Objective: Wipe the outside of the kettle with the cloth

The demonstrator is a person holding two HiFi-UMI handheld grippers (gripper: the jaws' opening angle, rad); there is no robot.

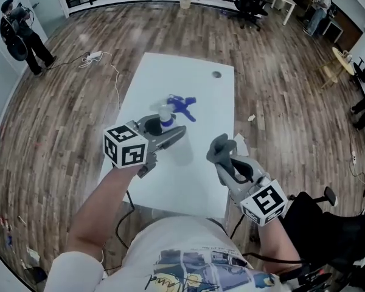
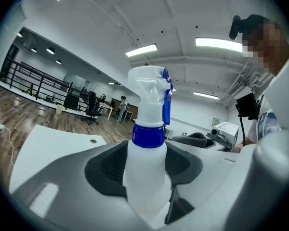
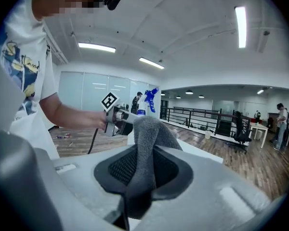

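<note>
My left gripper (image 1: 164,130) is shut on a white spray bottle (image 1: 165,118) with a blue trigger head and holds it above the white table (image 1: 188,72). In the left gripper view the bottle (image 2: 145,162) stands upright between the two pads, which press on its body. To the right and nearer me, my right gripper (image 1: 226,158) is shut on a grey cloth (image 1: 219,147) that sticks up out of its jaws. The right gripper view shows the cloth (image 3: 147,143) pinched between the pads, with the left gripper (image 3: 116,117) and bottle beyond it. No kettle shows in any view.
The table has a small round hole (image 1: 216,74) near its far end. Wooden floor surrounds it, with a cable (image 1: 100,56) and a paper scrap (image 1: 251,118) lying on it. A person (image 1: 21,35) stands far left; office chairs (image 1: 249,8) stand at the back.
</note>
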